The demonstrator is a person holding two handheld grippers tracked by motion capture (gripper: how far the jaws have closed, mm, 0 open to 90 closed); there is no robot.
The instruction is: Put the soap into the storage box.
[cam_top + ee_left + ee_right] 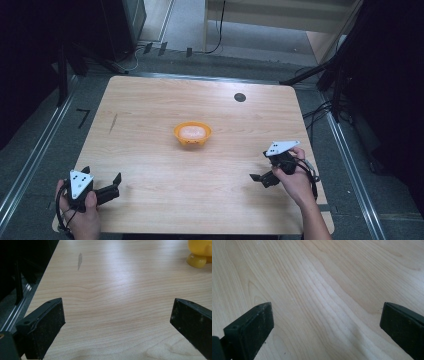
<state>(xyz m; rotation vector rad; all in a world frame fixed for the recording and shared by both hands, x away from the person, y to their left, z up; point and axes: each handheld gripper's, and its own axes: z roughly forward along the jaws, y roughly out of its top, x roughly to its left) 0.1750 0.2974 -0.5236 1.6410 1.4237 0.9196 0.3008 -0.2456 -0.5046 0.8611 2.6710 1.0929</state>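
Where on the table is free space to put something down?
The table is bare nearly everywhere: wide patches left and right of the orange bowl, and between it and both open tongs, left and right. Nowhere is crowded; a small dark disc lies near the far edge.

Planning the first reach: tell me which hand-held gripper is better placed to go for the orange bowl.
Right, probably. The right hand-held gripper sits nearer the orange bowl than the left hand-held gripper at the table's near-left corner. Both stand open and hold nothing.

Orange bowl [192, 134], pale wood-grain table [150, 110] with a dark round spot [240, 97], black grippers with grey plates.
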